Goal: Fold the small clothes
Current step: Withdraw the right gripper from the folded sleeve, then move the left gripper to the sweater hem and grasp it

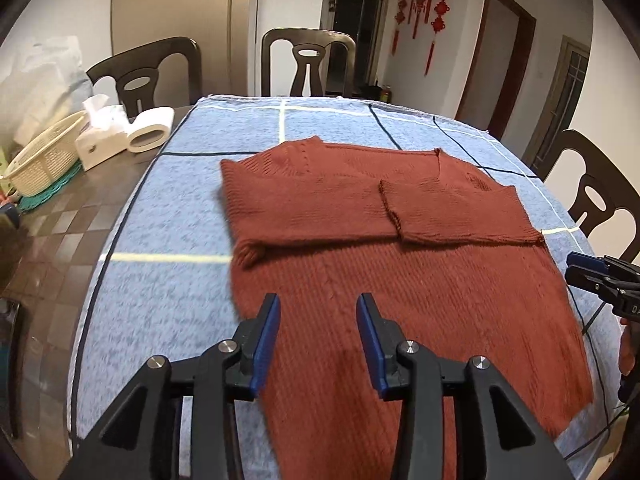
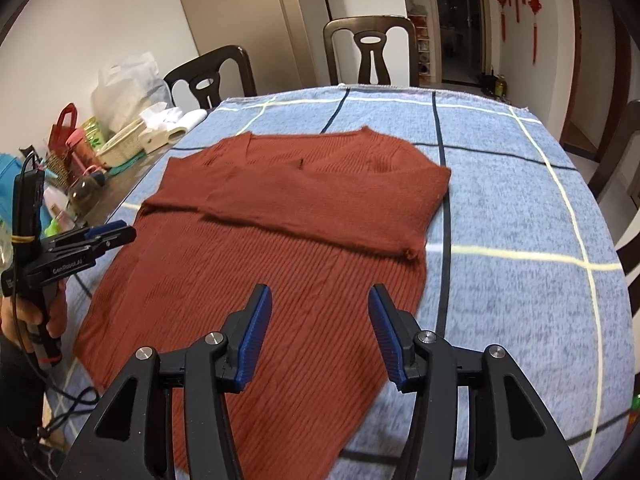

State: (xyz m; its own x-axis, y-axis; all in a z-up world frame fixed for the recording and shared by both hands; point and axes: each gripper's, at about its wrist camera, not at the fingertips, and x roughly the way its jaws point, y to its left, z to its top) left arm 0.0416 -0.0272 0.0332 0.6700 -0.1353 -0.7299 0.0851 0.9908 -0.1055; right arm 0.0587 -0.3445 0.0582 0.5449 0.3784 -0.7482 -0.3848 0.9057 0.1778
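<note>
A rust-red knitted sweater lies flat on the blue checked cloth, both sleeves folded across its chest. My left gripper hovers open over the sweater's lower left part, nothing between its blue pads. In the right wrist view the same sweater fills the middle, and my right gripper is open above its lower right part, holding nothing. The right gripper shows at the right edge of the left wrist view. The left gripper, held by a hand, shows at the left of the right wrist view.
A cream basket, tissue box and white roll sit on the dark table left of the cloth. Dark chairs stand around the table. Bottles and bags crowd the left side.
</note>
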